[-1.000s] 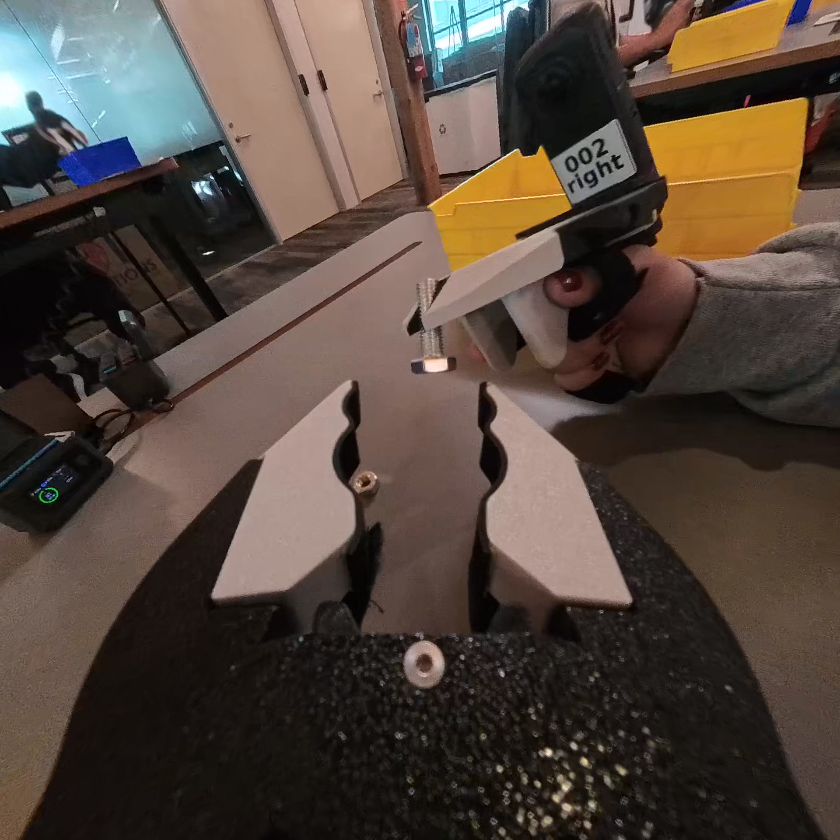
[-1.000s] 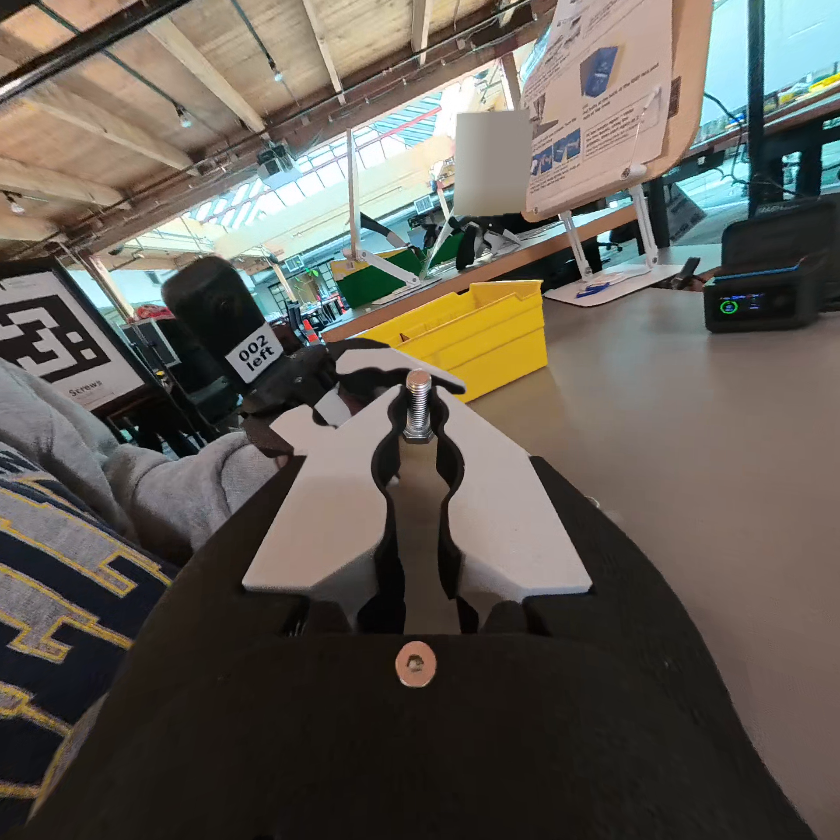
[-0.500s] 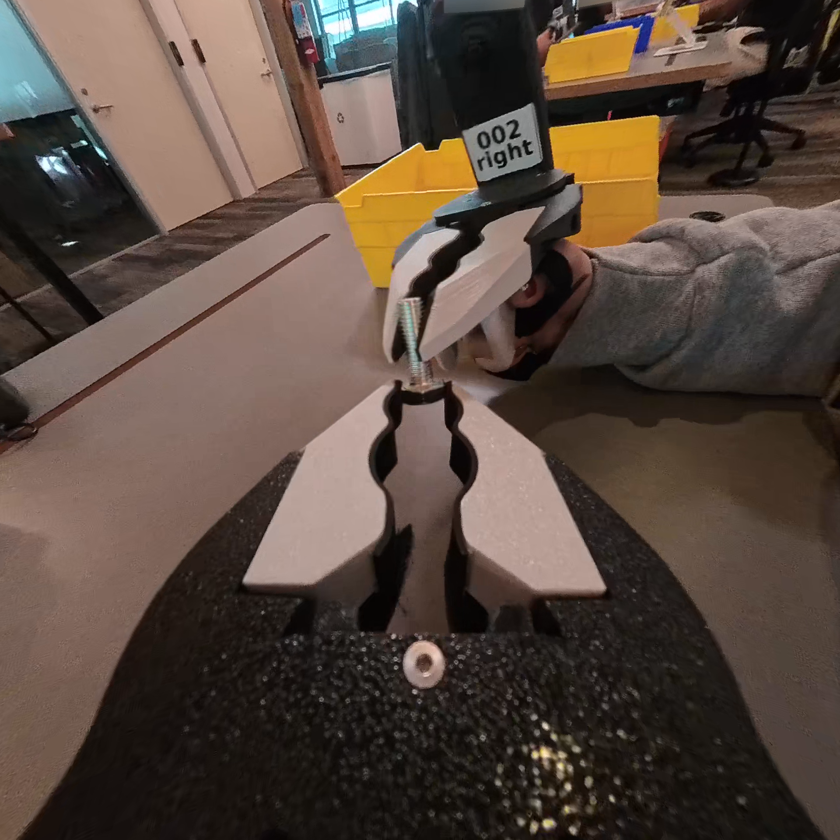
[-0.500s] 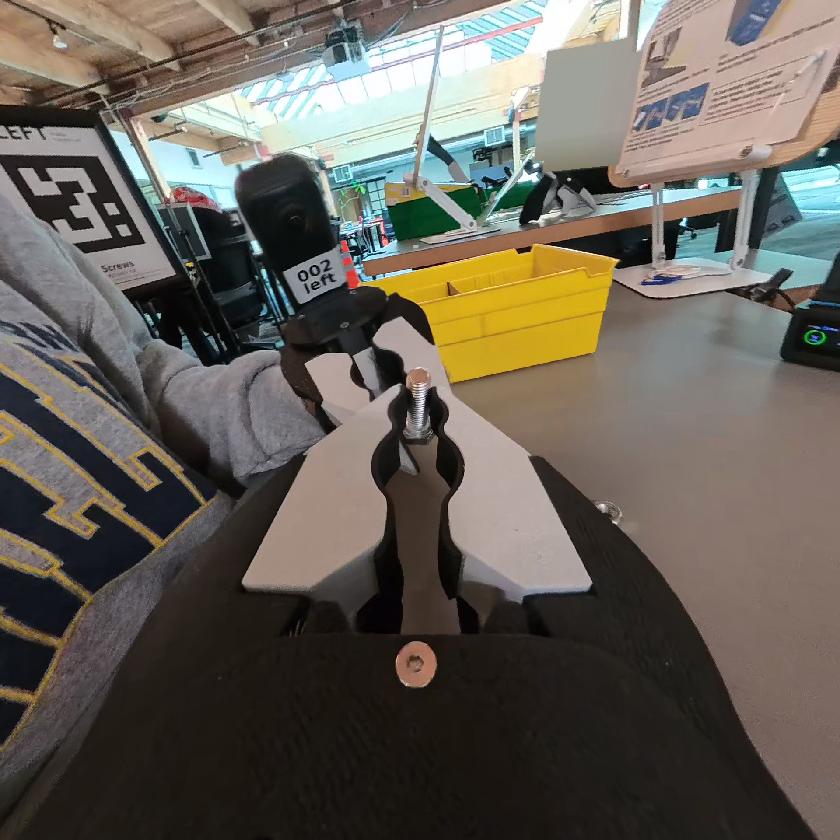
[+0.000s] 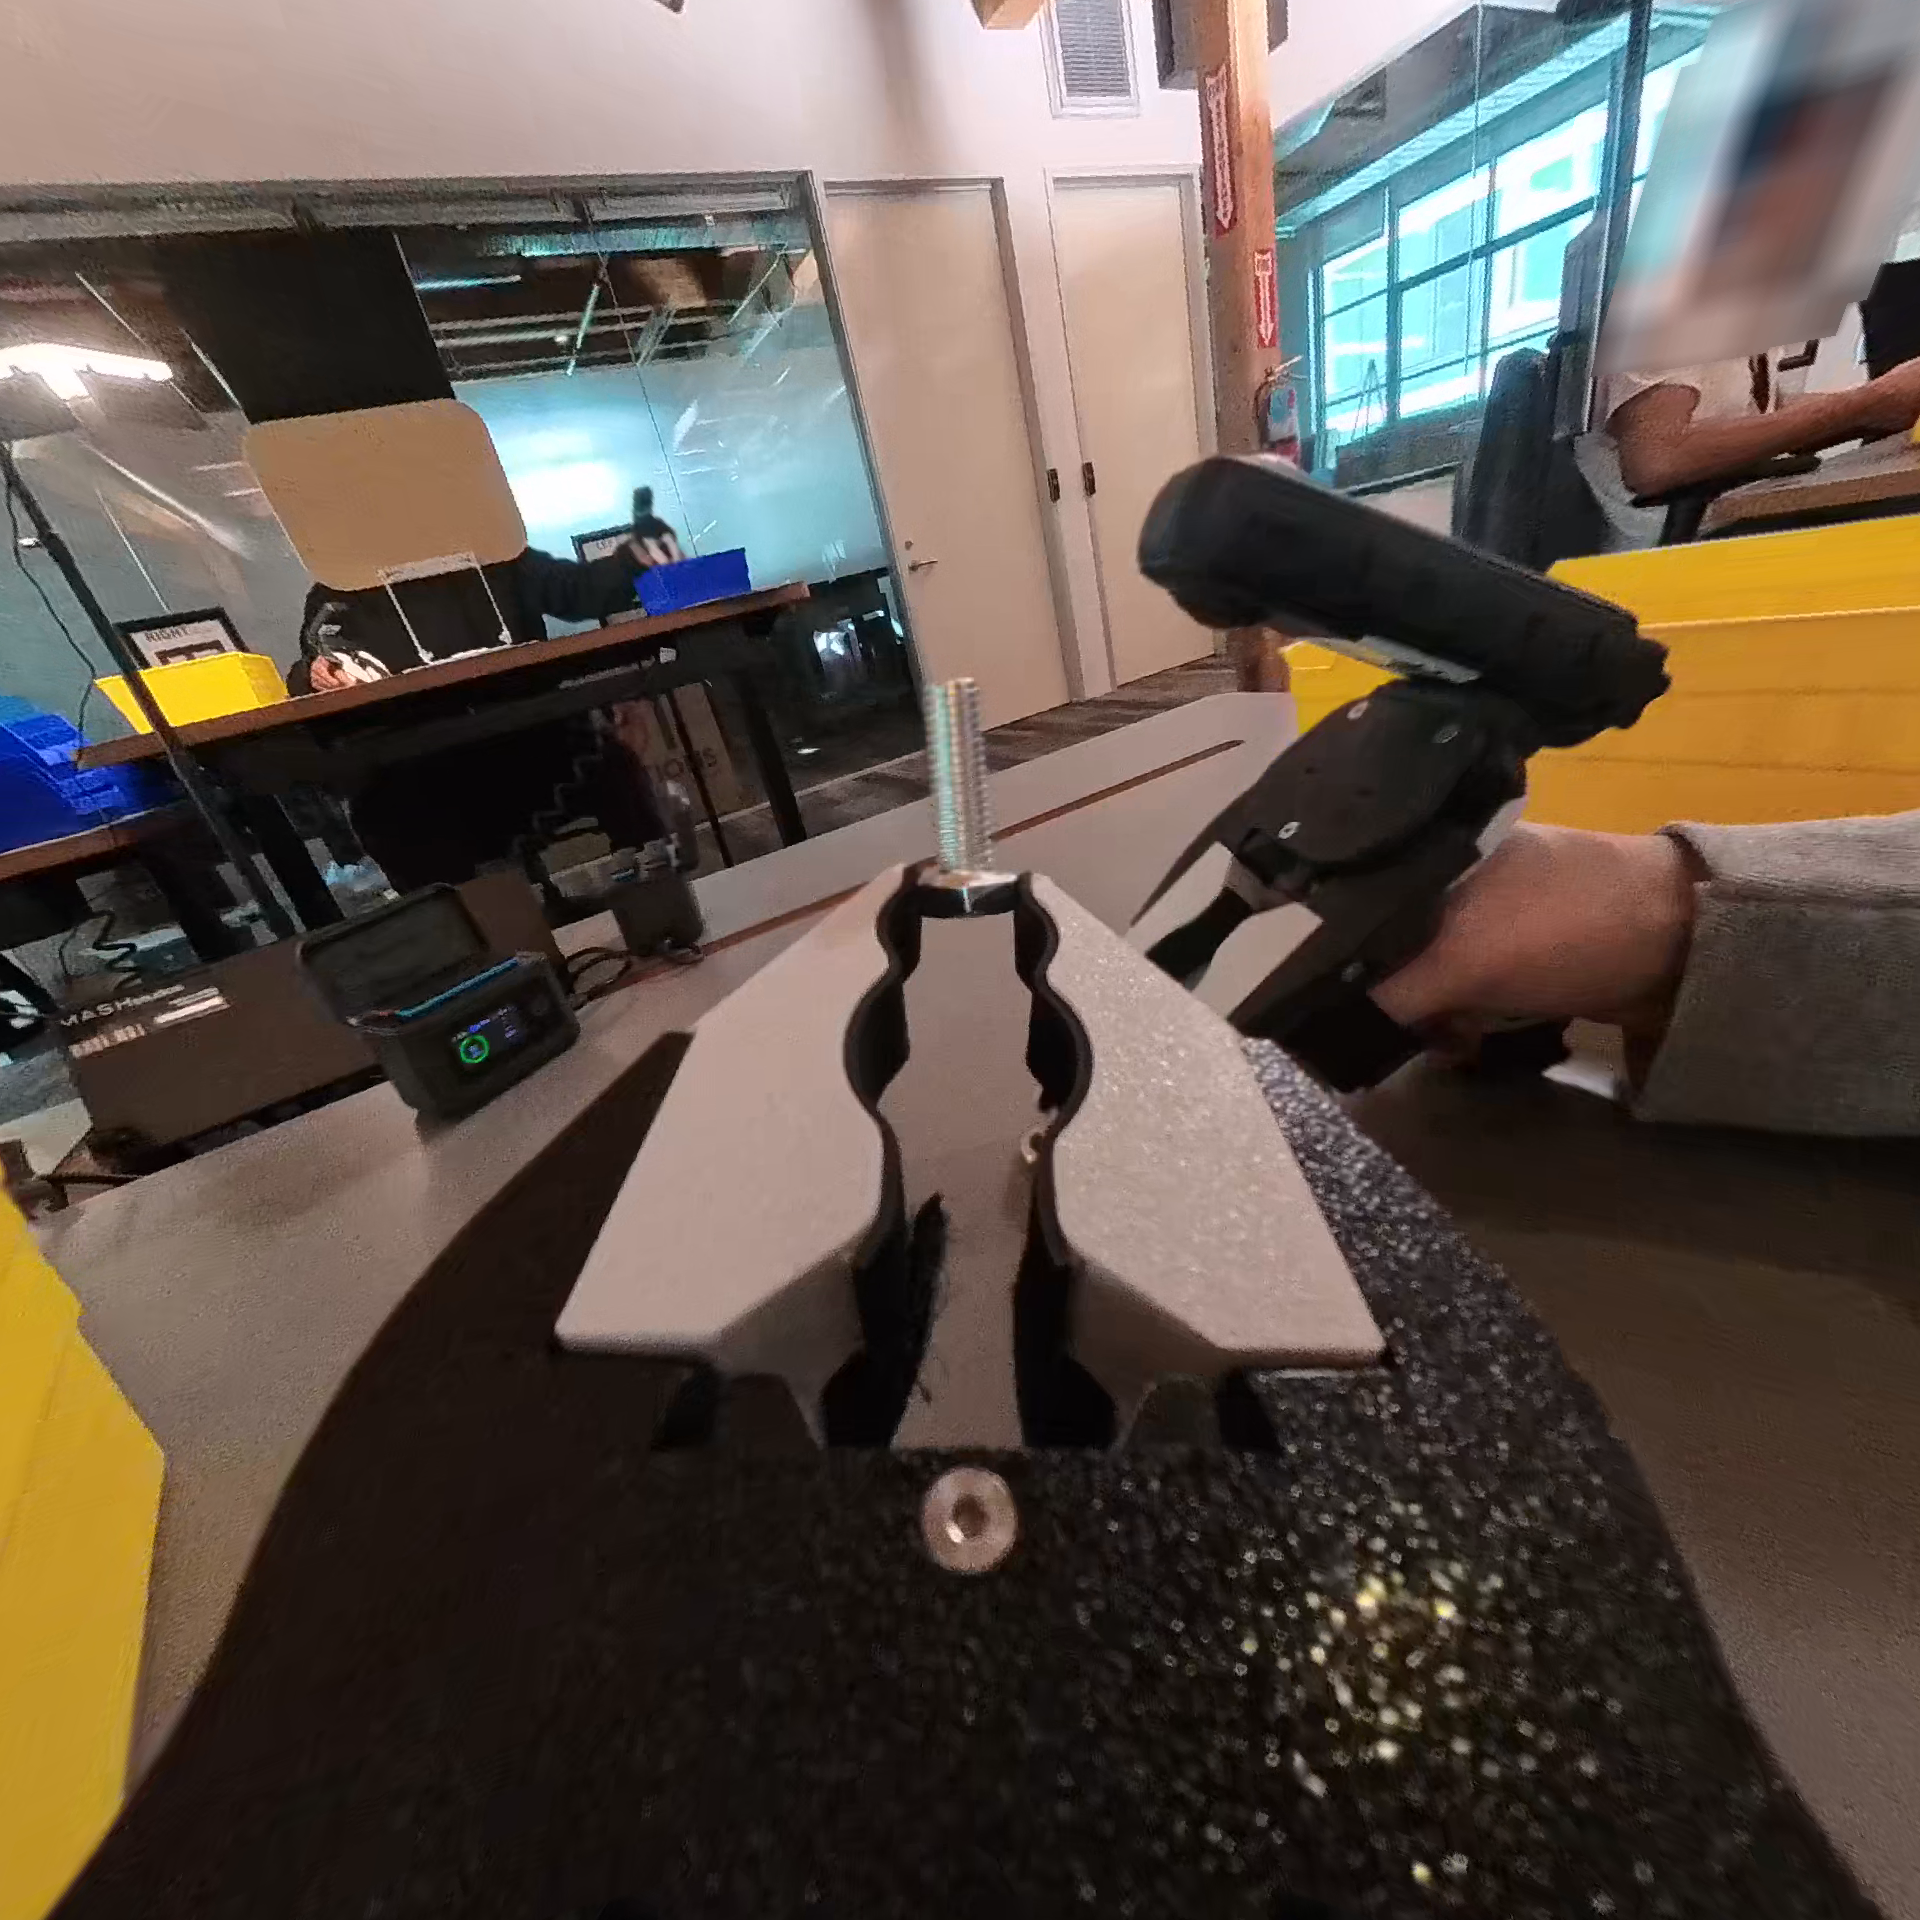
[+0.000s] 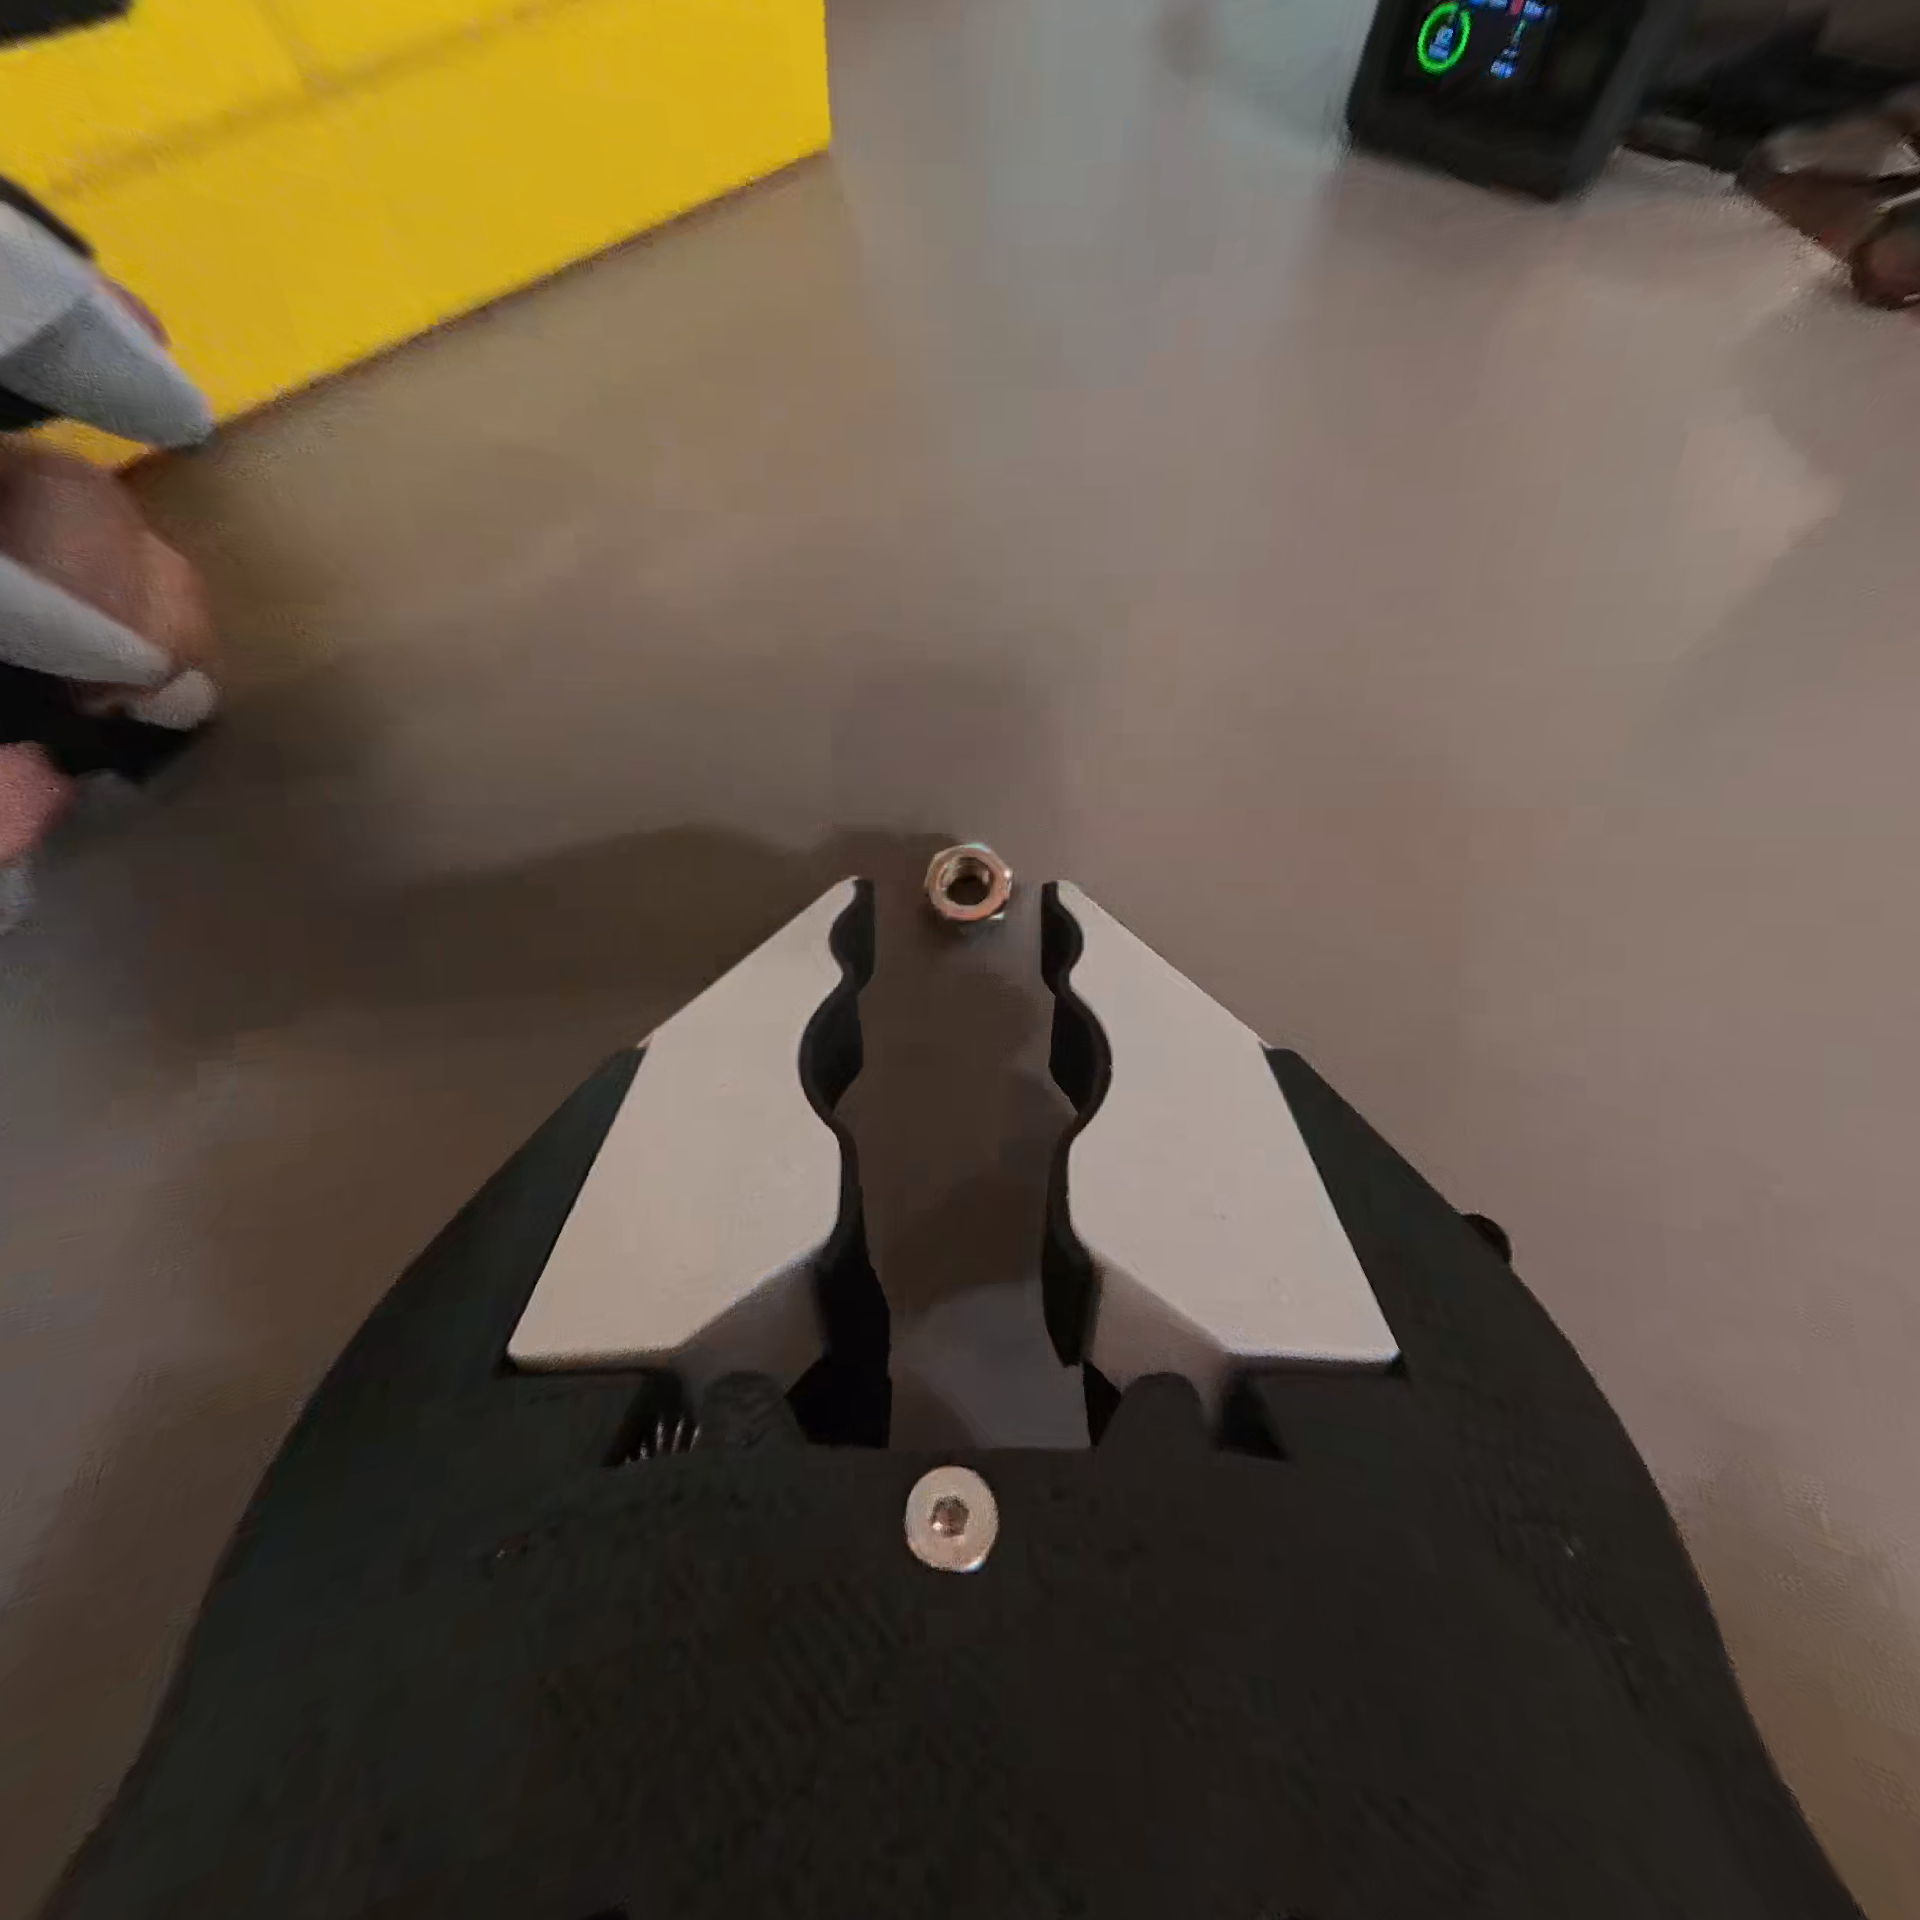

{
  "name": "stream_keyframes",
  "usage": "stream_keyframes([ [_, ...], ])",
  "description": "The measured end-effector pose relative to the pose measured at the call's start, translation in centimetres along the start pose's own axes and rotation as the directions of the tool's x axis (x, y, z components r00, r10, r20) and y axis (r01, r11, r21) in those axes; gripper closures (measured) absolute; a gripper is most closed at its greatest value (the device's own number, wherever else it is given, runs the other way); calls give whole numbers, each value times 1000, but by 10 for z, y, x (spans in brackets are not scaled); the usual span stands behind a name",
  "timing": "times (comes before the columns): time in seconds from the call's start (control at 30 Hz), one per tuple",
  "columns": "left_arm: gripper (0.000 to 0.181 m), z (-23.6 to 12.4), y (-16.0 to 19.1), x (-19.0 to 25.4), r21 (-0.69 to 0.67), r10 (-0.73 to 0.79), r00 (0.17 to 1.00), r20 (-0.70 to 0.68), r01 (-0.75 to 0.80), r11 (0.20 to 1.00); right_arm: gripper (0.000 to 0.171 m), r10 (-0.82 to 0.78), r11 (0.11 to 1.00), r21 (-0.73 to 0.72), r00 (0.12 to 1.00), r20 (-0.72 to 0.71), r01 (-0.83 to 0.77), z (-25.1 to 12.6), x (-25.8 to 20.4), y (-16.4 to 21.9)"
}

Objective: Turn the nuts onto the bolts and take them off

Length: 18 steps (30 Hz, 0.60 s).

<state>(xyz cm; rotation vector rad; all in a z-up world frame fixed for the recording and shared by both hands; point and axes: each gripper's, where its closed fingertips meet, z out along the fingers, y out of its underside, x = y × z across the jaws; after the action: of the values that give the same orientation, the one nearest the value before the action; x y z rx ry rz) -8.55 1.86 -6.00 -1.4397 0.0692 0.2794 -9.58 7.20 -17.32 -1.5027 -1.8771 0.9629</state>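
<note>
- Nearest the left wrist camera, the left hand-held gripper (image 5: 964, 891) pinches the hex head of a bolt (image 5: 960, 781) between its tips; the threaded shank stands upright above them.
- Just below that, a small metal piece (image 5: 1031, 1143) peeks past the inner edge of one finger; what it is cannot be told.
- Nearest the right wrist camera, the right hand-held gripper (image 6: 956, 902) is spread, tilted down toward the grey tabletop (image 6: 1299, 623).
- Between its fingertips, slightly ahead of them, a nut (image 6: 967, 882) lies flat on the tabletop with its hole facing up, touching neither finger.
- Farther off in the left wrist view, the right hand-held gripper shows from the side, held by a hand (image 5: 1538, 935) in a grey sleeve.
- Beyond, a yellow bin (image 6: 416, 177) sits on the tabletop.
- A black device with a lit screen (image 6: 1496, 83) stands farther back, well apart from the nut.
</note>
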Motion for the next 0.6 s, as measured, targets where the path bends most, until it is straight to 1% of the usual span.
stream_keyframes([
  [0.03, 165, -1, 0, 0, 6, -18, 1000, -9, 18, 1000, 141, -12, 1000, -13, 1000, -13, 12, 3, 1, 0],
  [0.1, 165, -2, -2, 0, 22, -40, 999, -23, 40, 999, 144, -27, 998, -51, 999, -20, 26, 9, 2, 2],
  [0.13, 165, -2, -1, 0, 21, -46, 999, -26, 47, 999, 152, -27, 998, -52, 999, -21, 26, 10, 2, 2],
  [0.2, 165, -1, 2, 0, 11, -54, 998, -32, 55, 998, 154, -32, 999, -40, 999, -31, 31, 7, 4, -1],
  [0.23, 165, -1, 3, 0, 6, -54, 998, -38, 54, 999, 154, -44, 999, 14, 997, -56, 45, 1, 8, -9],
  [0.27, 166, 0, 3, 2, 1, -52, 997, -48, 52, 999, 154, -55, 991, 118, 996, -72, 64, -12, 9, -26],
  [0.3, 165, 1, 5, 4, -7, -50, 997, -62, 49, 999, 154, -70, 965, 248, 996, -52, 81, -30, 4, -46],
  [0.33, 165, 2, 6, 8, -16, -45, 995, -89, 44, 999, 155, -82, 927, 368, 997, -4, 77, -50, -5, -65],
  [0.4, 166, 3, 9, 17, -35, -38, 989, -145, 33, 999, 155, -155, 827, 561, 973, 168, 35, -91, -34, -91],
  [0.47, 166, 4, 11, 25, -48, -31, 982, -188, 22, 999, 155, -208, 783, 622, 936, 283, -14, -118, -51, -98],
  [0.53, 166, 3, 11, 34, -49, -21, 970, -241, 10, 999, 155, -228, 778, 628, 923, 310, -19, -130, -56, -96],
  [0.6, 166, 0, 10, 45, -43, -14, 951, -310, 0, 999, 155, -244, 795, 607, 917, 316, 3, -133, -58, -91],
])
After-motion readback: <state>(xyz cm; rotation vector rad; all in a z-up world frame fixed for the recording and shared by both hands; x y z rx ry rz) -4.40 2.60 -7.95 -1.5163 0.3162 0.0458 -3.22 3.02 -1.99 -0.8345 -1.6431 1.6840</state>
